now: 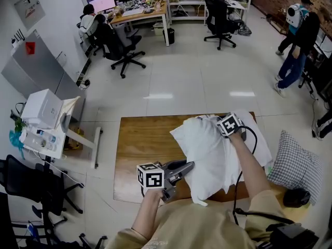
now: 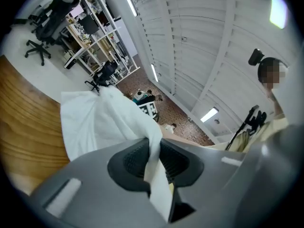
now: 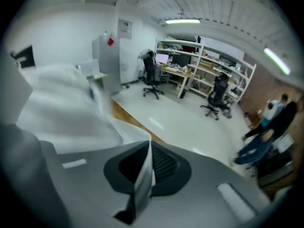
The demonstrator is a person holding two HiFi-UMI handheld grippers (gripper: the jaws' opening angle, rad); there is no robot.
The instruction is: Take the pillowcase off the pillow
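A white pillow in its white pillowcase point(image 1: 207, 154) lies bunched on the right half of the wooden table point(image 1: 140, 149). My left gripper point(image 1: 191, 166) reaches in level from the near left and is shut on an edge of the pillowcase point(image 2: 104, 120); a white fold runs between its pads point(image 2: 130, 163). My right gripper point(image 1: 228, 126) angles down onto the far right top of the pillow. It is shut on a thin layer of the white cloth point(image 3: 66, 103), pinched between its pads point(image 3: 164, 165).
A checkered cushion point(image 1: 293, 162) lies on the floor right of the table. A white machine on a stand point(image 1: 44, 123) is at the left, with a black chair point(image 1: 31, 185) below it. Office chairs point(image 1: 122, 48) and a walking person point(image 1: 295, 45) are far behind.
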